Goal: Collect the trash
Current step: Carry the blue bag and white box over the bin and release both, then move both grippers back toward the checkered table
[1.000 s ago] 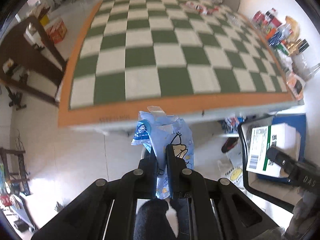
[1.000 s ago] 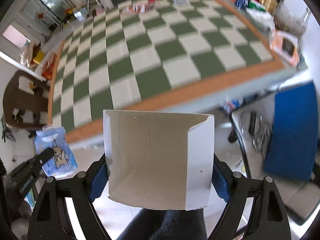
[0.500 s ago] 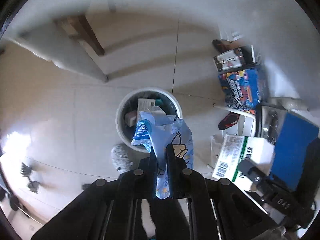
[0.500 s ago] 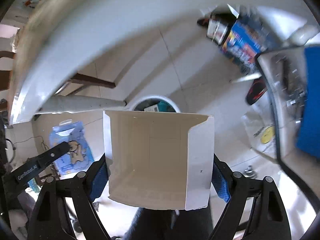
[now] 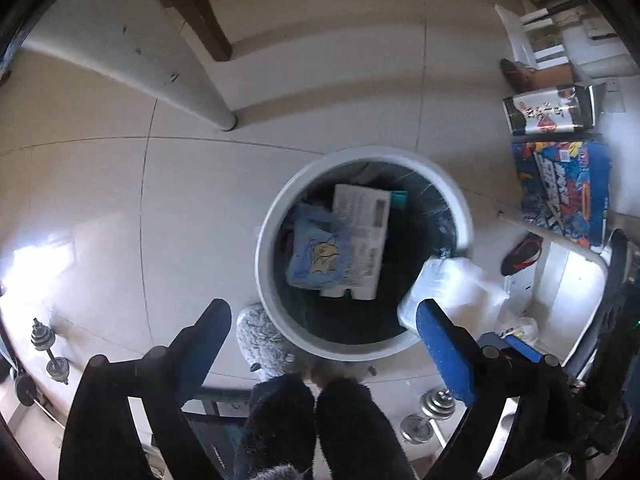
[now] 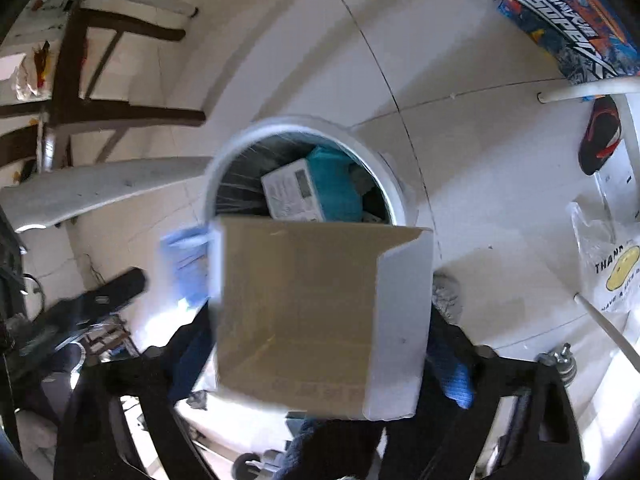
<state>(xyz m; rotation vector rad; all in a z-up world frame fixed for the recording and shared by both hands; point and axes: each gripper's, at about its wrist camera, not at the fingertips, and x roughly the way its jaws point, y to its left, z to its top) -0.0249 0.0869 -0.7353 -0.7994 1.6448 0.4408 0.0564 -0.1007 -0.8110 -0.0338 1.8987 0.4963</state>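
Observation:
A round white trash bin (image 5: pixel 265 240) stands on the tiled floor, holding a printed white box (image 5: pixel 362 236) and other rubbish. My left gripper (image 5: pixel 320 320) hangs over it, its jaws opening, with nothing between them. The blue cartoon wrapper (image 5: pixel 316 256) is loose and blurred below it, inside the bin's mouth. In the right wrist view the wrapper (image 6: pixel 184 268) shows beside the bin's rim (image 6: pixel 224 152). My right gripper (image 6: pixel 320 360) is opening too. The white cardboard box (image 6: pixel 320 312) is between its jaws, blurred, tilted and clear of both pads, above the bin's near edge.
A white table leg (image 5: pixel 192 92) and a brown chair leg (image 5: pixel 208 28) stand beyond the bin. A colourful carton (image 5: pixel 560 192), a red-and-black slipper (image 5: pixel 520 256) and a plastic bag (image 6: pixel 616 272) lie to the right. Dumbbells (image 5: pixel 52 360) lie at the left. A person's dark fluffy slippers (image 5: pixel 320 420) are near the bin.
Both grippers dropped from above the checkered table to just over the bin. The left jaws opened and let go of the blue wrapper. The right jaws spread off the white box.

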